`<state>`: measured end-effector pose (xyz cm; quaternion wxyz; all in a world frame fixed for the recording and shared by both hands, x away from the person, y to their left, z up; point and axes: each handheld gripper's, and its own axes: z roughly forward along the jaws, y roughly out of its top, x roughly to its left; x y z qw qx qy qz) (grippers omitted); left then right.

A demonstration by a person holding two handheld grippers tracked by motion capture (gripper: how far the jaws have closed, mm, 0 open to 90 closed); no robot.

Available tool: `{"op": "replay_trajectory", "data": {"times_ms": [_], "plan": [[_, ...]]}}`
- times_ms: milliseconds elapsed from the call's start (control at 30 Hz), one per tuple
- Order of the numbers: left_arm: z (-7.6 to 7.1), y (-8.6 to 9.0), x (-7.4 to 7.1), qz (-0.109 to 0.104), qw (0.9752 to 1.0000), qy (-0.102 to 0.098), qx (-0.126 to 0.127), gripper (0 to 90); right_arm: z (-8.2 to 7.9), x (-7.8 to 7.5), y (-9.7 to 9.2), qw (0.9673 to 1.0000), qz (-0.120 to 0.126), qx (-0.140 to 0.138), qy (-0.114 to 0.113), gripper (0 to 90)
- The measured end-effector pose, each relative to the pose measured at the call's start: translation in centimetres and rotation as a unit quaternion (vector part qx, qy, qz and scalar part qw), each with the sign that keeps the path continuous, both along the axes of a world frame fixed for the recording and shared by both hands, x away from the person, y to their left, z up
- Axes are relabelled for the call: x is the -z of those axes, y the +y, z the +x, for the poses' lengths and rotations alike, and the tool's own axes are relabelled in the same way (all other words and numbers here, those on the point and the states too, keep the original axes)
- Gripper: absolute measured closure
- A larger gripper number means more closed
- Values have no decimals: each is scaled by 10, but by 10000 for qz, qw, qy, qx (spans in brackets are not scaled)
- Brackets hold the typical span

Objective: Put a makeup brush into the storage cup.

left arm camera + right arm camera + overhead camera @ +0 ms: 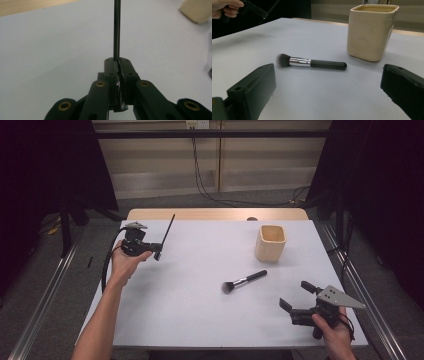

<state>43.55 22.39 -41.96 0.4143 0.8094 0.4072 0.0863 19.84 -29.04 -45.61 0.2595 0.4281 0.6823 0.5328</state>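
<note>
A person's left hand holds my left gripper above the table's left side, shut on a thin black stick that points up and away. In the left gripper view the stick rises straight out of the closed jaws of that gripper. A makeup brush with a black handle, silver ferrule and dark bristles lies flat mid-table. My right gripper stands open near the front right corner, empty, facing the brush. Its jaws frame the right gripper view.
A cream square cup stands upright at the back right of the grey tabletop, beyond the brush; it also shows as the cup and the cup. The left hand and gripper hover far off.
</note>
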Motion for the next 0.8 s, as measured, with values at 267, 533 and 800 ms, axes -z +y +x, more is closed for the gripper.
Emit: {"op": "replay_trajectory", "data": {"times_ms": [267,533,800], "plan": [[-15,3,-3,-330,9982,-487,-88,857,-1,0,0,10000,10,49,-25,0],[-29,4,-8,-549,9965,-636,-29,857,-1,0,0,10000,16,53,-42,0],[-58,9,-18,-907,9912,-946,175,857,0,0,0,10000,12,50,-33,0]]}}
